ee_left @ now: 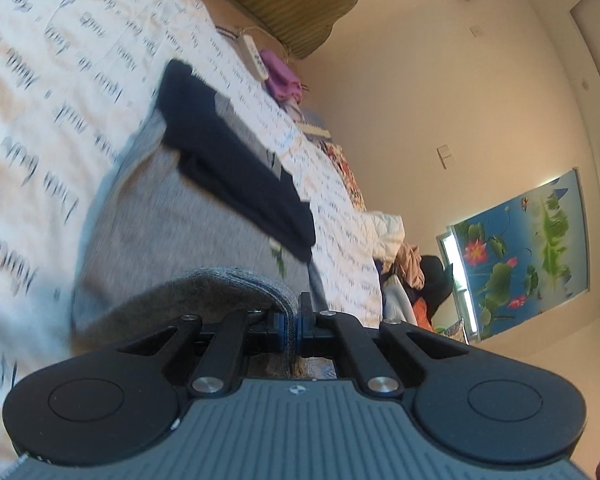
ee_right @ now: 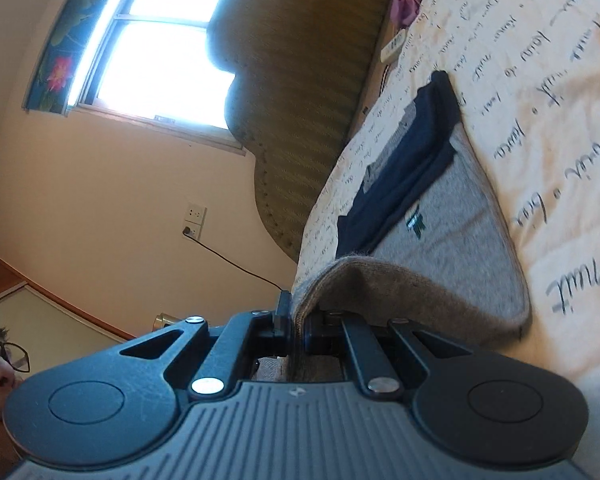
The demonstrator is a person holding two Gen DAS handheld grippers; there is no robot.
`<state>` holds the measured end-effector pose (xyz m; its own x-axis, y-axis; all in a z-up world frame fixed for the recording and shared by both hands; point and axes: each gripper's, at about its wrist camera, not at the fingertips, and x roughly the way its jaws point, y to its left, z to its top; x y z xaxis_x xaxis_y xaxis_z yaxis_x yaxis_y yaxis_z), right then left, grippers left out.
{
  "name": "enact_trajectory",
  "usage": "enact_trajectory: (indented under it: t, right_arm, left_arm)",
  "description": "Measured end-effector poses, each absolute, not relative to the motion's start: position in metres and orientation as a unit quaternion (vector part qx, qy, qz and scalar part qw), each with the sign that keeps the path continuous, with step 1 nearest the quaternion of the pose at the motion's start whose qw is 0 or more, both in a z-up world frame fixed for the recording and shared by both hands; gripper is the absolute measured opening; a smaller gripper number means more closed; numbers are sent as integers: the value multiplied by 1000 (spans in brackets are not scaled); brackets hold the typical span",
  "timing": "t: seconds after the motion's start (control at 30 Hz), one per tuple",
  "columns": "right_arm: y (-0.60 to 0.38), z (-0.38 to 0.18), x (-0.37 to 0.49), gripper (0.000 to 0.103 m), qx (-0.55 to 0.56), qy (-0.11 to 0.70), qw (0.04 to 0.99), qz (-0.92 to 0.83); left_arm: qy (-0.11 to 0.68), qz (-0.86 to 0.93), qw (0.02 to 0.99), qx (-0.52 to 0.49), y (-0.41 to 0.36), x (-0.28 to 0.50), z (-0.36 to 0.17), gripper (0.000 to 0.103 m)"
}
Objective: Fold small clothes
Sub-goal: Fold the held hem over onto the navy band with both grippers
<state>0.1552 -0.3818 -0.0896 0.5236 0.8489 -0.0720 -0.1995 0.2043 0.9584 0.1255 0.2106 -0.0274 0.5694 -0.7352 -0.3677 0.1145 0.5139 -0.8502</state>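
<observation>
A small grey garment (ee_left: 180,216) with dark navy sleeves (ee_left: 236,168) lies on a white bedsheet printed with script (ee_left: 60,80). My left gripper (ee_left: 291,328) is shut on the garment's grey hem, which is lifted and curls over the fingers. In the right wrist view the same grey garment (ee_right: 452,236) shows a small green logo (ee_right: 416,224) and navy sleeves (ee_right: 412,160). My right gripper (ee_right: 298,330) is shut on the other end of the lifted hem.
A padded headboard (ee_right: 300,80) stands at the bed's far end, with a white remote (ee_left: 254,58) and pink cloth (ee_left: 282,76) near it. A pile of clothes (ee_left: 412,272) lies at the bed's edge. A window (ee_right: 156,52) and wall socket (ee_right: 194,220) are behind.
</observation>
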Motion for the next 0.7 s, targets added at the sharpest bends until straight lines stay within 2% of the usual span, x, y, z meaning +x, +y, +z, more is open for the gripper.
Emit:
enact_trajectory:
  t: [0.3, 0.7]
  right_arm:
    - [-380, -106, 272, 5, 531, 298, 709, 356]
    - [-374, -129, 388, 5, 526, 323, 713, 332]
  left_arm:
    - [346, -252, 805, -411, 201, 236, -24, 4]
    - [349, -209, 821, -400, 196, 343, -30, 4]
